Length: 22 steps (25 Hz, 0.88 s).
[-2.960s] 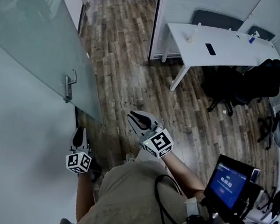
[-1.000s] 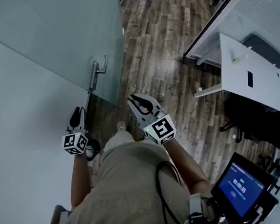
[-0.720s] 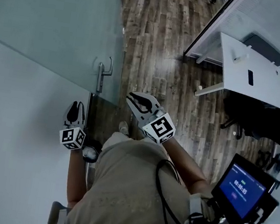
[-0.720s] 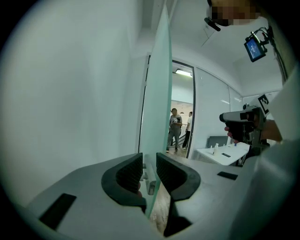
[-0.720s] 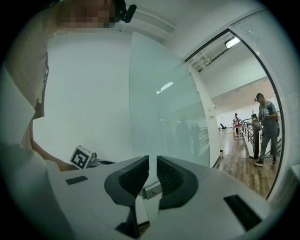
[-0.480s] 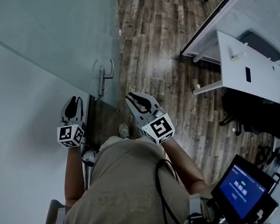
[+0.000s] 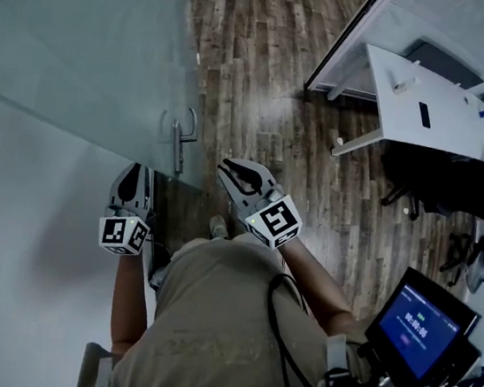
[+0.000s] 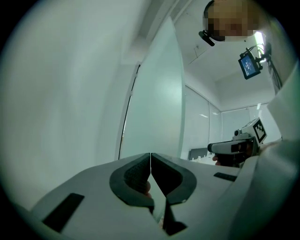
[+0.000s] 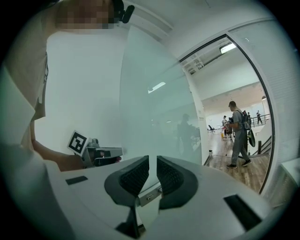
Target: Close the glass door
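- Two grippers are up in front of me. The frosted glass door (image 7: 87, 23) stands ajar, and its free edge and lever handle (image 7: 179, 137) are just ahead, between the two tools in the head view.
- Step in hand, as I judge it: the approach. Neither tool touches the pane or the handle, so closing has not begun.
- Left gripper (image 7: 137, 173): its jaws have just closed together with nothing between them. It sits by the white wall (image 7: 12, 236), below the handle and apart from it.
- Right gripper (image 7: 231, 174): its jaws are a narrow slit apart and clasp nothing. It points toward the door's edge from the floor side.
- Next move, my estimate: bring one tool to the handle or against the pane, then swing the door toward its frame. The clenched left gripper suits pushing; gripping the lever would mean reopening it.
- Edges: the pane's free vertical edge is thin and hard to read against the frosting. I want the jaws kept off it.
- Room: the wood floor (image 7: 266, 84) beside the door is open. The white desk (image 7: 442, 105) and black office chair (image 7: 444, 185) are well apart to the right.
- One person (image 9: 239, 136) walks far beyond the doorway in the right gripper view, seemingly outside the swing path.
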Available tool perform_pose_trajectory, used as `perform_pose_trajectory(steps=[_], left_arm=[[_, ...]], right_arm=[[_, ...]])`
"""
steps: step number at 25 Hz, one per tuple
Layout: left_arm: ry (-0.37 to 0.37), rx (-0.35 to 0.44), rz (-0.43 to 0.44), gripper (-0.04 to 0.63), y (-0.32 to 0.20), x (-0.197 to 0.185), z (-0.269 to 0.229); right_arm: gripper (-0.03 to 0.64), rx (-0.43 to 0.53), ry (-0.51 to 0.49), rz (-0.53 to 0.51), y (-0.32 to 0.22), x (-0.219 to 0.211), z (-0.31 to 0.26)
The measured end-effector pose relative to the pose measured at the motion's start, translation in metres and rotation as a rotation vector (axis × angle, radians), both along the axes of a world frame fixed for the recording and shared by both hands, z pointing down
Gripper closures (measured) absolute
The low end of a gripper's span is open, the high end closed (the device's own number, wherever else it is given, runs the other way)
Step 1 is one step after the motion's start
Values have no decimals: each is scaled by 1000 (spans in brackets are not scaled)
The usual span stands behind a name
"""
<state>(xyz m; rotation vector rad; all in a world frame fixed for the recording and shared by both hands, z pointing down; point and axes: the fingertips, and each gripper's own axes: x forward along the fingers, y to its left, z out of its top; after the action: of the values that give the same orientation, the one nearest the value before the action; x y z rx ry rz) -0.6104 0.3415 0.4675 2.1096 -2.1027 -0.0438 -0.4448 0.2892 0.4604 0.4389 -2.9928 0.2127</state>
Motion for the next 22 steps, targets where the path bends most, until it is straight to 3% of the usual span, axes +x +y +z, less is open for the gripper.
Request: perform_pose_trajectory(steps=[8, 22], left_arm=[[-34, -15, 87, 577, -11, 11, -11], [-22, -4, 100, 580, -14, 35, 0]], right_arm=[[572, -14, 3, 38, -9, -8, -4], [572, -11, 6, 75, -15, 20, 9]])
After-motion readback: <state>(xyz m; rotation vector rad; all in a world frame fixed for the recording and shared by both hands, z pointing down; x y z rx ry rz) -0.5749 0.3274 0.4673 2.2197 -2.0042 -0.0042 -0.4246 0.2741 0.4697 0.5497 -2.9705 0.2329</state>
